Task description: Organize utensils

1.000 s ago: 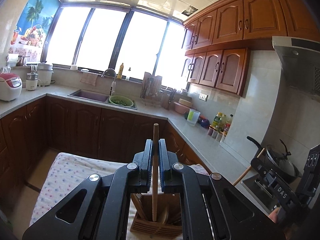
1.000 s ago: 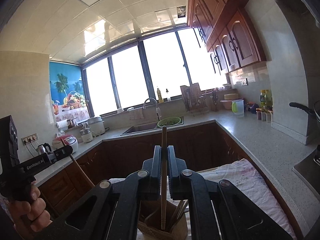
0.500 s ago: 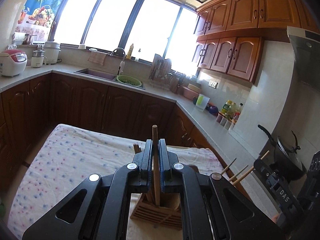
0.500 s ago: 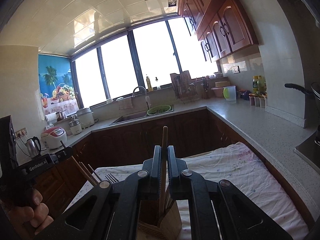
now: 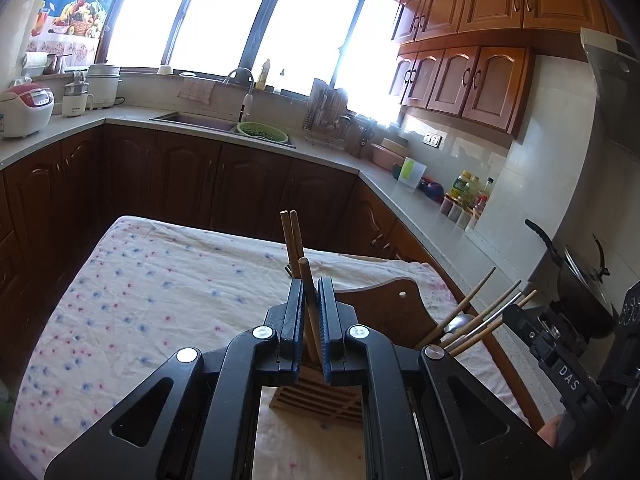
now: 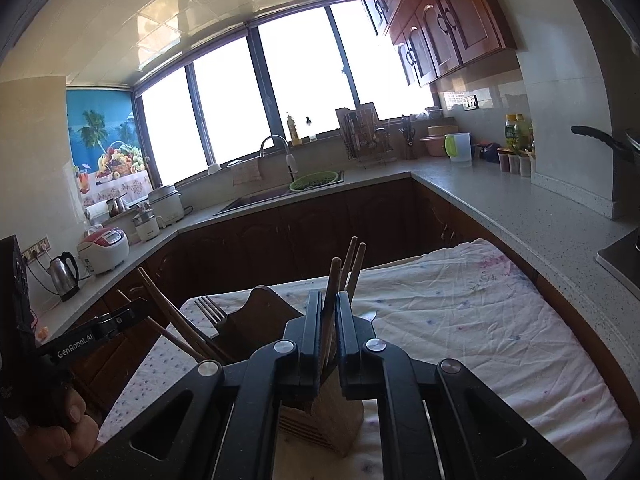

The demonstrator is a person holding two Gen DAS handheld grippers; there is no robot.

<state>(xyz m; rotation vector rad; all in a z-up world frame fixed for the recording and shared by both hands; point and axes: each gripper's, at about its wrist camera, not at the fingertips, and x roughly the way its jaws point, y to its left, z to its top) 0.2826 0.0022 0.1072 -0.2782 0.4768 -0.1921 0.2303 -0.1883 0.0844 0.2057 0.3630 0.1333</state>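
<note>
Behind left tool (image 5: 309, 312), chopstick (image 5: 310, 300) tip.

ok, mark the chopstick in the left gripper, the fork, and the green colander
chopstick (image 5: 306, 280): left wrist view, on its shaft just above the pads
fork (image 6: 212, 309): right wrist view, on its tines
green colander (image 6: 314, 181): right wrist view, on its rim by the sink

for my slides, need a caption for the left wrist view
Left gripper lowers a clamped chopstick into the wooden utensil holder.
</note>
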